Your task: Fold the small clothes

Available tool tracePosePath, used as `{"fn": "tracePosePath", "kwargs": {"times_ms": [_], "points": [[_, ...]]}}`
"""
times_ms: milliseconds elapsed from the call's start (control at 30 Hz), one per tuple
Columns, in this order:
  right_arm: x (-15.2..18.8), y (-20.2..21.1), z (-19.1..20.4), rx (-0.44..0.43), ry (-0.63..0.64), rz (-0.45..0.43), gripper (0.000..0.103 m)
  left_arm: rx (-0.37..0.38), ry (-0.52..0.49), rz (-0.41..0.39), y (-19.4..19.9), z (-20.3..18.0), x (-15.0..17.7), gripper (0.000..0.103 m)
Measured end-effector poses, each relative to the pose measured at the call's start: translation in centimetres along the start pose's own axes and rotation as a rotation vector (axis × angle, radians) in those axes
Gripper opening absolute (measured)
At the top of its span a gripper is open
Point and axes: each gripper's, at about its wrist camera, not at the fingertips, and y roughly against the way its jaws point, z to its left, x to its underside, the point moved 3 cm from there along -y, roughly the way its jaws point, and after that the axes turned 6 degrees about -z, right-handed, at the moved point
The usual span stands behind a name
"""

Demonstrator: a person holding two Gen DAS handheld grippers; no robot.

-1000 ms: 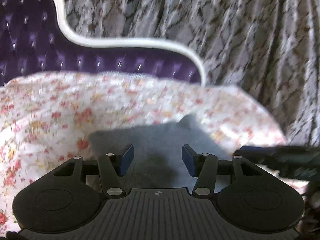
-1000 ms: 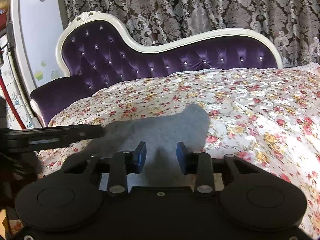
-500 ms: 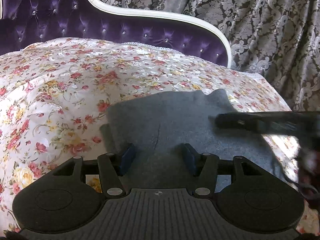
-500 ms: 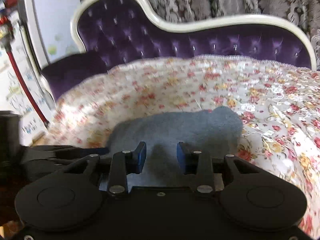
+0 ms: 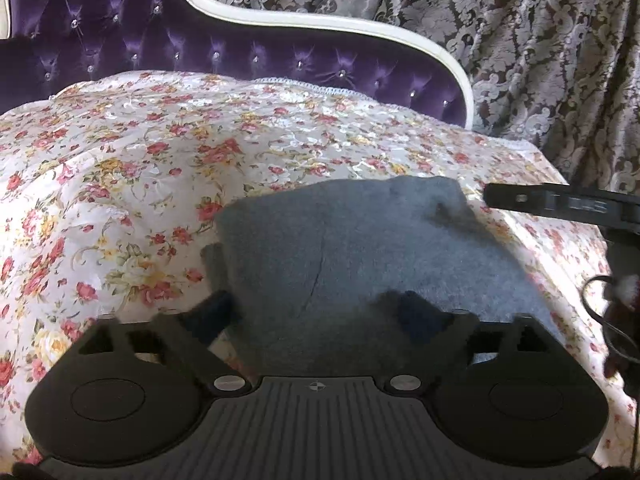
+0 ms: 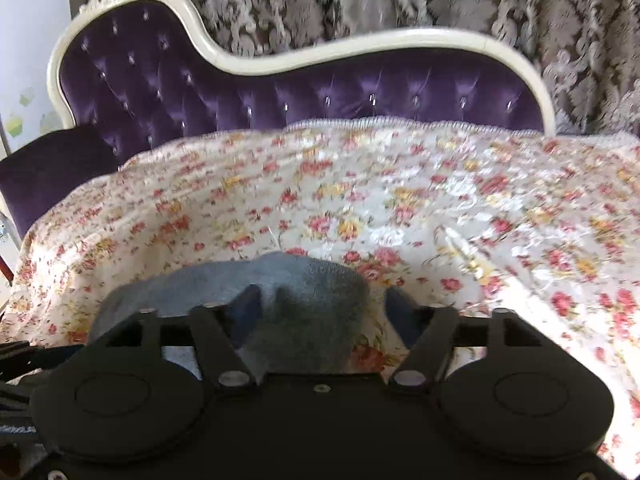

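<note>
A small grey knitted garment (image 5: 360,248) lies on the floral bedspread (image 5: 120,168). My left gripper (image 5: 316,316) is open, low over the garment's near edge, with the cloth between its spread fingers. In the right wrist view the same garment (image 6: 312,296) bulges up between the fingers of my right gripper (image 6: 324,312), which is open and astride its right end. The right gripper's finger (image 5: 560,200) shows at the garment's far right in the left wrist view.
A purple tufted headboard with a white frame (image 5: 280,52) runs behind the bedspread, and patterned curtains (image 5: 540,40) hang behind it. A pale wall (image 6: 24,40) is at the left. The bedspread (image 6: 480,208) extends to the right.
Both grippers have dropped lower and closer to the garment. Their fingers have spread wider, and the cloth now sits between them.
</note>
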Motion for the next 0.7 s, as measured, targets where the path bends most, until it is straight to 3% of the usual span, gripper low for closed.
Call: {"fn": "tracePosePath", "kwargs": {"times_ms": [67, 133, 167, 500, 700], "points": [[-0.2, 1.2, 0.3, 0.007, 0.01, -0.023, 0.083, -0.016, -0.012, 0.012, 0.4, -0.3, 0.0, 0.098], [0.1, 2.7, 0.7, -0.003, 0.003, -0.046, 0.101, -0.048, -0.034, 0.004, 1.0, -0.7, 0.0, 0.103], [-0.1, 3.0, 0.7, -0.01, -0.003, -0.052, 0.103, -0.055, -0.045, -0.002, 1.4, -0.9, -0.1, 0.103], [1.0, 7.9, 2.5, -0.016, -0.055, -0.093, 0.103, -0.114, -0.085, -0.046, 5.3, -2.2, -1.0, 0.103], [2.3, 10.0, 3.7, 0.034, -0.064, -0.071, 0.103, -0.081, -0.09, -0.039, 7.5, -3.1, -0.4, 0.103]]}}
